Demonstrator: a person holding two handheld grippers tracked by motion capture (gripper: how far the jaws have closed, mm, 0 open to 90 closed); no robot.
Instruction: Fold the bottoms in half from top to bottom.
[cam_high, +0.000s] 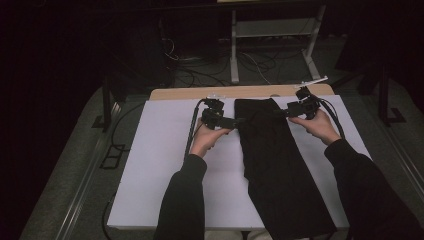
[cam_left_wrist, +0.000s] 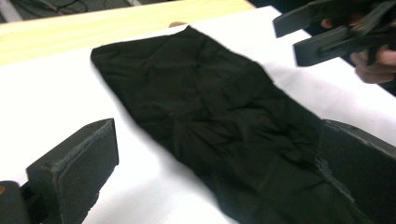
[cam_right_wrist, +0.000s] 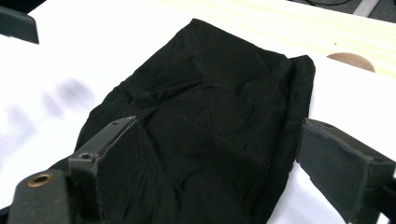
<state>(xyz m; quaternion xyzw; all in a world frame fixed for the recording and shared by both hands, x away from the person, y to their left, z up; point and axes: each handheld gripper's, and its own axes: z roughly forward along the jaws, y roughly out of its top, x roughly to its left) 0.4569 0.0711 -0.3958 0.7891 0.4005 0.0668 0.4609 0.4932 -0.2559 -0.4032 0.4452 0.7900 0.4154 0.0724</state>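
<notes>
On the surface (cam_high: 165, 165) | black cloth (cam_high: 272, 160): soft, light, floppy | pinch its far corners | left hand-held gripper (cam_high: 239, 121) and right hand-held gripper (cam_high: 284, 113): both wide apart, holding nothing

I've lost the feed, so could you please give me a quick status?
Left tool and right tool open, flanking the black garment. Garment flat on white board. Nothing in the way.

Dim lab or test room, set up for recording. Wooden tabletop (cam_high: 180, 93) covered by white sheet (cam_high: 165, 165), standing on grey carpet floor (cam_high: 65, 165). Behind it, loose cables (cam_high: 200, 75) tangled across floor beneath white metal frame stand (cam_high: 272, 37). Dark equipment looms at back, walls unlit.
</notes>
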